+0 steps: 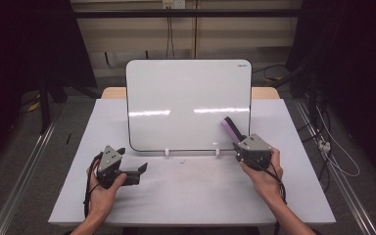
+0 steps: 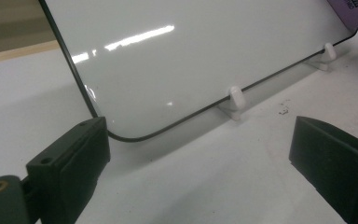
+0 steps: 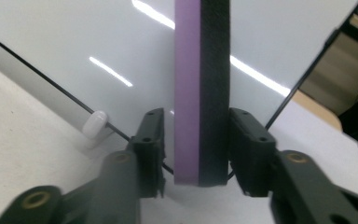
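A blank whiteboard with a dark rim stands tilted on two small white feet at the middle of the table. My right gripper is shut on a purple and black eraser, held up against the board's lower right corner. In the right gripper view the eraser stands upright between the jaws, purple side left, black side right. My left gripper rests open on the table in front of the board's lower left corner, with nothing between its jaws.
A white sheet covers the table, with bare surface in front of the board. A wooden edge shows behind the board. Metal rails run along the floor on both sides, and cables lie at the right.
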A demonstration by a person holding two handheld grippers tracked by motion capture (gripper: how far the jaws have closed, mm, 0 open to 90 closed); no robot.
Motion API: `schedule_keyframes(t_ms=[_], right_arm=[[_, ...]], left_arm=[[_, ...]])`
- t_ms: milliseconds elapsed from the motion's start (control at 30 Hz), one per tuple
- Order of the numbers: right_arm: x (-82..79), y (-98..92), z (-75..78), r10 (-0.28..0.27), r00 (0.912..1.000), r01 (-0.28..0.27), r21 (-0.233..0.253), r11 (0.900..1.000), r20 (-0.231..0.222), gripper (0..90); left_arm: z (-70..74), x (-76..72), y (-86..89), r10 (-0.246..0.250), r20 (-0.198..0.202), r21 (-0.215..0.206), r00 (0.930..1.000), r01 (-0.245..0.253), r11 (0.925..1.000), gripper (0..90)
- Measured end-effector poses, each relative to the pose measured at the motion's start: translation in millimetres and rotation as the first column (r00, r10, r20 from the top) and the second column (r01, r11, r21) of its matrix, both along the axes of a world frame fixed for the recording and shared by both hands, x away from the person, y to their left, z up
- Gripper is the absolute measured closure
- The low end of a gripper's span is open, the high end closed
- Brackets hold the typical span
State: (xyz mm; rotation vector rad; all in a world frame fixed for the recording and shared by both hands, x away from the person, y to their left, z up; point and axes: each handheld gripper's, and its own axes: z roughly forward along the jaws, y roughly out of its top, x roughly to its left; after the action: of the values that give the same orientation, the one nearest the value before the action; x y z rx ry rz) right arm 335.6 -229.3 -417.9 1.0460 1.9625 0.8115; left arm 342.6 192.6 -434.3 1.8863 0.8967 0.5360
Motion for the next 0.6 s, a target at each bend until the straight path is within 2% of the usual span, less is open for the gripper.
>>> schedule_keyframes(t_ms=[67, 133, 267, 367, 467, 500, 600], right_arm=[[-2.1, -4.6, -1.1, 0.018, 0.9997, -0.017, 0.069, 0.997, -0.019, 48.8], [-5.2, -10.4, -2.4, 0.006, 1.0, -0.005, 0.147, 0.989, -0.007, 40.0], [-9.6, -22.1, -3.3, -0.017, 0.9998, 0.019, 0.272, 0.962, -0.01, 22.8], [-14.2, -30.3, -4.8, -0.02, 0.9996, 0.025, 0.337, 0.941, -0.018, 16.2], [-21.2, -36.8, -7.0, -0.013, 0.9993, 0.025, 0.369, 0.929, -0.034, 13.9], [-23.9, -39.0, -8.0, -0.014, 0.9993, 0.026, 0.367, 0.93, -0.034, 12.7], [-32.6, -44.4, -10.3, -0.019, 0.9992, 0.031, 0.388, 0.921, -0.034, 9.1]], left_arm=[[0.6, 0.1, 1.2, 0.002, 0.002, 0.0, 1.0, -0.002, 1.0, 4.8], [0.7, 0.3, 2.2, 0.006, 0.002, 0.001, 1.0, -0.006, 1.0, 4.8], [1.1, 1.1, 3.9, 0.017, -0.005, 0.003, 0.9998, -0.017, 0.9999, 4.8], [2.0, 0.1, 5.7, 0.024, 0.001, -0.001, 0.9997, -0.024, 0.9997, 5.1], [2.8, -2.9, 7.4, 0.035, 0.014, -0.004, 0.9993, -0.035, 0.9994, 5.6], [2.8, -3.8, 8.2, 0.037, 0.011, -0.011, 0.9993, -0.037, 0.9993, 5.6], [2.3, -6.2, 12.0, 0.051, -0.004, -0.031, 0.9987, -0.051, 0.9982, 5.6]])
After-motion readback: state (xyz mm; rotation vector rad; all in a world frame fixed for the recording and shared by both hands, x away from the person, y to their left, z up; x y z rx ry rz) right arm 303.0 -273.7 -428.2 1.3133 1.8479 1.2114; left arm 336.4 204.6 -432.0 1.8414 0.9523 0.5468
